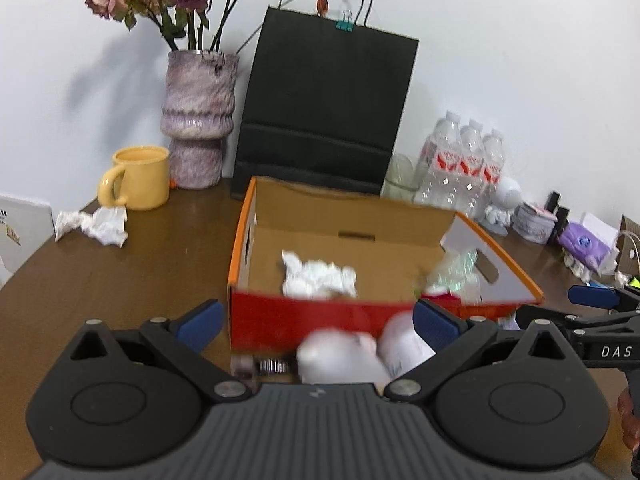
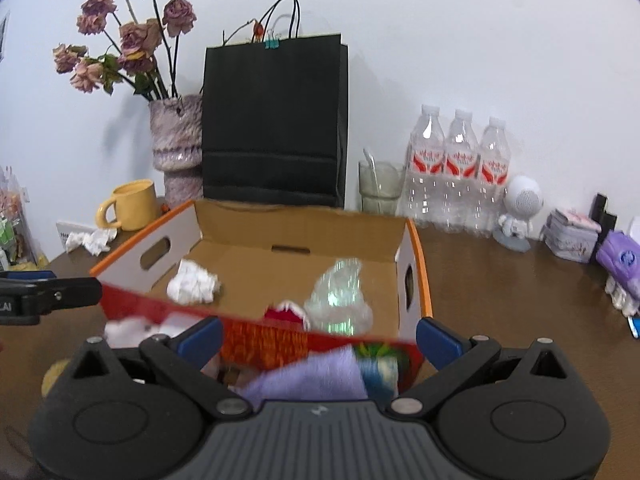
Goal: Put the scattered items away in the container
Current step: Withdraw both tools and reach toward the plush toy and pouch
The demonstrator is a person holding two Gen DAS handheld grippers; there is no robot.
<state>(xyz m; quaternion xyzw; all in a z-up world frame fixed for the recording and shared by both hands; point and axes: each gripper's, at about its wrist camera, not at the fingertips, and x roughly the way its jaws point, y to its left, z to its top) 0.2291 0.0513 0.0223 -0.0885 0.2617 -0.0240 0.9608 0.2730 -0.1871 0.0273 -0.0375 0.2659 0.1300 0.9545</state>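
An open cardboard box (image 1: 404, 236) with orange rims and a red front wall stands mid-table. Inside lie a crumpled white paper (image 1: 318, 278), a clear plastic wrapper (image 2: 340, 296) and a red item (image 2: 286, 312). My left gripper (image 1: 318, 326) is open at the box's front wall, over blurred white items (image 1: 340, 356) on the table. My right gripper (image 2: 318, 340) is open too, above a purple cloth (image 2: 312, 376) and a blue-green item (image 2: 380, 364) by the front wall. Another crumpled paper (image 1: 94, 224) lies far left by the mug.
Behind the box stand a black paper bag (image 1: 324, 112), a purple vase (image 1: 198, 120) with dried roses, a yellow mug (image 1: 138, 178), a glass (image 2: 378, 188) and three water bottles (image 2: 460, 168). Small figurines and purple packets (image 2: 620, 260) crowd the right edge.
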